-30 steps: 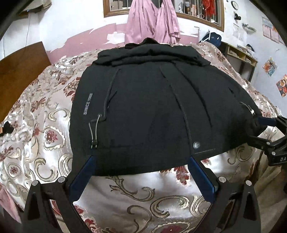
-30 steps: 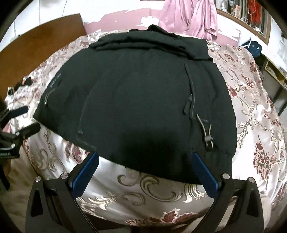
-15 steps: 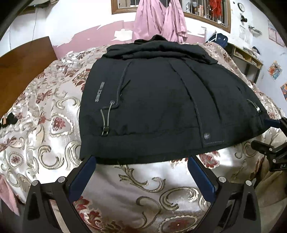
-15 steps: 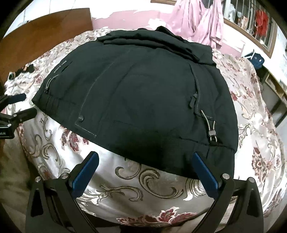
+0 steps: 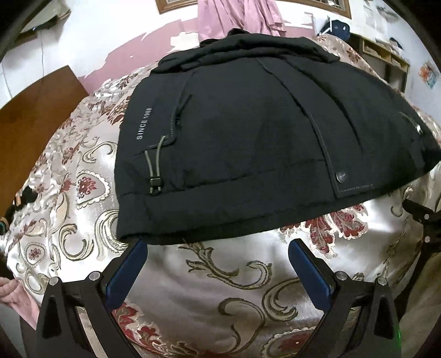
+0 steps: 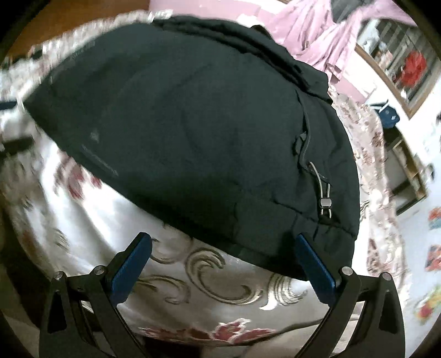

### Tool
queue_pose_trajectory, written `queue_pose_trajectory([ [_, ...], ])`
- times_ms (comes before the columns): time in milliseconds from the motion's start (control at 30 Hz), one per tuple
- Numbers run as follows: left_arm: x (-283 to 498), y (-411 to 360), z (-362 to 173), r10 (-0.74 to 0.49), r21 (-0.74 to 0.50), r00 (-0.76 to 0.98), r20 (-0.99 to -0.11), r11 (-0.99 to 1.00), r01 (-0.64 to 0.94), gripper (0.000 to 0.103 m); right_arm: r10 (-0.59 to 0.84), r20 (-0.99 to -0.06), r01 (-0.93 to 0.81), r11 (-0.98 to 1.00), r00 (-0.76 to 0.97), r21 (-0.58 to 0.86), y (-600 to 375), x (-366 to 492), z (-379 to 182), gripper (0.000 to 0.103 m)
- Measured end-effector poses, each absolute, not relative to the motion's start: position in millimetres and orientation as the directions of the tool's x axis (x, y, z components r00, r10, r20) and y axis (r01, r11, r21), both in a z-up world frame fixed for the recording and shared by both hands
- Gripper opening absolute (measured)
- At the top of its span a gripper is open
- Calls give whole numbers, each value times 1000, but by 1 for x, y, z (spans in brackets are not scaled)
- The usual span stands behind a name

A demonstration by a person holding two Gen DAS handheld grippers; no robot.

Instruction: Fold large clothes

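Observation:
A black jacket (image 5: 248,137) lies folded and flat on the floral satin bedspread (image 5: 220,297), hem toward me, with "SINCE 1988" printed along its left edge. A cord toggle (image 5: 155,187) and a snap button (image 5: 341,175) sit near the hem. My left gripper (image 5: 216,247) is open just short of the hem's left half, holding nothing. The right gripper (image 5: 421,220) shows at the right edge. In the blurred right wrist view, the jacket (image 6: 193,124) fills the frame and my right gripper (image 6: 222,239) is open, its right fingertip (image 6: 301,242) at the hem's right corner.
Pink garments (image 5: 237,16) hang on the wall behind the bed. A wooden headboard (image 5: 35,110) stands at the left, and a shelf unit (image 5: 386,52) with a blue bag (image 5: 337,26) at the right. A hand (image 5: 8,292) shows at the lower left. Bare bedspread (image 6: 206,275) lies in front of the hem.
Both grippers have drawn back from the hem, so more bedspread shows in front of the jacket. The right wrist view has swung and tilted and is now blurred.

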State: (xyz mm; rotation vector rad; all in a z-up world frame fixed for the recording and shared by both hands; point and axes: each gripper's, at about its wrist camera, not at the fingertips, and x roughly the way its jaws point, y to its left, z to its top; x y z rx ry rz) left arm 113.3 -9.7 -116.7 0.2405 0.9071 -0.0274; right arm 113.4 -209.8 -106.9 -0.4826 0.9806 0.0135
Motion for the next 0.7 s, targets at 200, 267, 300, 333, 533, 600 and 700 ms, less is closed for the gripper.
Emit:
queue_pose_trajectory([
  [200,114,-15,-120,89,218,623,-777,967,133,103,-308,-744,-233,819,593,-525,-197,119,-121,101],
  [267,114,-16,-121,92,225,631,-771,965,134,103,-341,-704,-215,791,623,-573,-194,121,-123,101],
  [300,115,-16,-123,96,231,632,-769,964,134,103,-345,-685,-202,786,642,-585,-193,121,-122,101],
  [333,115,-16,-125,103,240,632,-768,961,135,103,-344,-670,-190,785,657,-589,-193,121,-120,101],
  [533,109,-32,-126,97,287,660,-745,939,187,103,-228,-610,-104,882,759,-459,-210,111,-86,101],
  [600,104,-40,-126,99,320,682,-725,925,206,103,-191,-596,-82,913,780,-400,-218,106,-76,101],
  [700,102,-48,-127,129,376,710,-692,904,202,103,-141,-574,-79,937,807,-341,-225,100,-66,98],
])
